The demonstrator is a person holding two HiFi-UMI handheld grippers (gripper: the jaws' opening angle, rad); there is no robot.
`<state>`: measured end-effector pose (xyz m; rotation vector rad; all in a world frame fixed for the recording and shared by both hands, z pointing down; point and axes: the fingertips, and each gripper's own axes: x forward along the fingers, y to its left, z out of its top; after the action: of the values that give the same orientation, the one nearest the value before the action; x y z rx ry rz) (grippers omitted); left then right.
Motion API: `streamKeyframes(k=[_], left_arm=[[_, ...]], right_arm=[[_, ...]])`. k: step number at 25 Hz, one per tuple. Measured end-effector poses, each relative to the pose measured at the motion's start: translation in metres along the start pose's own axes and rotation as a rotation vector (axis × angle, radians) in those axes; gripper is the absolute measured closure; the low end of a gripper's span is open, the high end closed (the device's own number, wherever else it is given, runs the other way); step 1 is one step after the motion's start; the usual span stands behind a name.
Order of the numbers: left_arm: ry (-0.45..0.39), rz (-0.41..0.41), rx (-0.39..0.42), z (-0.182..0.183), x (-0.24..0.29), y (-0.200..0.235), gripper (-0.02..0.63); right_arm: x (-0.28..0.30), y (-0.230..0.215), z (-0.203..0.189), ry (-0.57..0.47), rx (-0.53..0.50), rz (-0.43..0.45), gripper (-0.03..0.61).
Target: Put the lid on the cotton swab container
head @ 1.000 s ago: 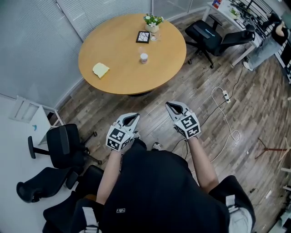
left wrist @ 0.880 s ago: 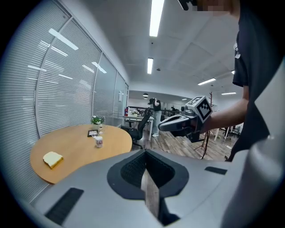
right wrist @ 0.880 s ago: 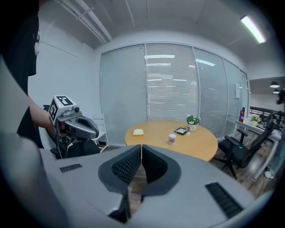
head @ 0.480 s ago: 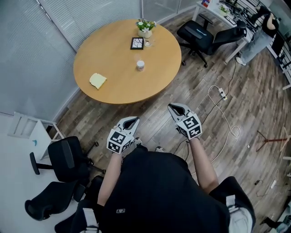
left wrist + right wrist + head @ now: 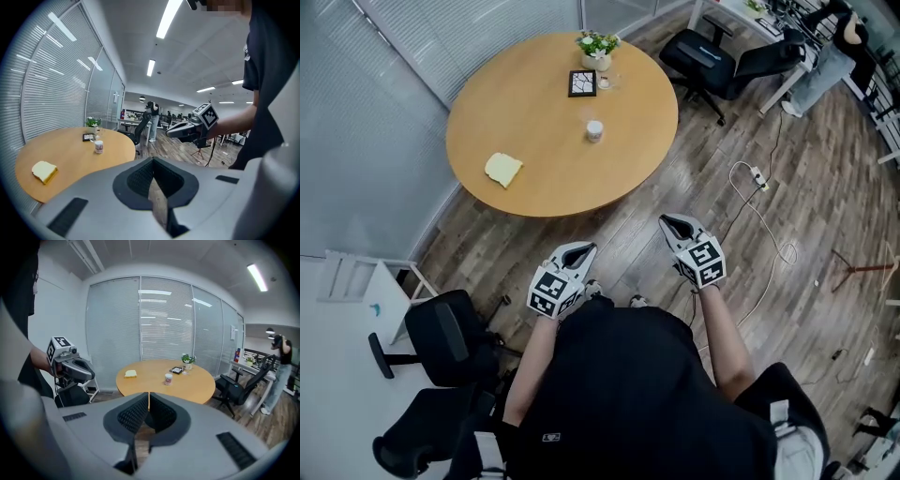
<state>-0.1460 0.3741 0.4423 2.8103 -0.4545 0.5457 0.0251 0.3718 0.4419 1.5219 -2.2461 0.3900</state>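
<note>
The cotton swab container (image 5: 594, 130) is a small white cup with a red label, upright on the round wooden table (image 5: 534, 131). It also shows in the left gripper view (image 5: 99, 147) and the right gripper view (image 5: 168, 378). A small clear item (image 5: 604, 82) sits by a black tile (image 5: 582, 82); I cannot tell if it is the lid. My left gripper (image 5: 584, 247) and right gripper (image 5: 668, 220) hang over the floor short of the table, both shut with nothing in them. Their pads meet in the left gripper view (image 5: 152, 161) and the right gripper view (image 5: 148, 394).
A yellow sponge-like piece (image 5: 503, 170) lies on the table's left side and a potted plant (image 5: 596, 45) at its far edge. Black office chairs stand at the lower left (image 5: 441, 323) and beyond the table (image 5: 703, 61). A white cable (image 5: 759, 202) trails on the wooden floor.
Both grippers have sunk a little and shifted right in the head view. The table has drifted left and the view has tilted. Both jaws stay shut.
</note>
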Motion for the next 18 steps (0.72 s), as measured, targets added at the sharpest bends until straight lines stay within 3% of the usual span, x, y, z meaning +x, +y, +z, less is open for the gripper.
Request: streamKeyframes(k=[9, 18], left_arm=[[0.049, -0.066, -0.003, -0.022, -0.009, 0.023, 0.607], [0.057, -0.07, 0.003, -0.013, 0.004, 0.035, 0.607]], right_arm=[[0.021, 0.014, -0.013, 0.047, 0.036, -0.038, 0.571], [0.029, 0.012, -0.007, 0.041, 0.032, -0.019, 0.571]])
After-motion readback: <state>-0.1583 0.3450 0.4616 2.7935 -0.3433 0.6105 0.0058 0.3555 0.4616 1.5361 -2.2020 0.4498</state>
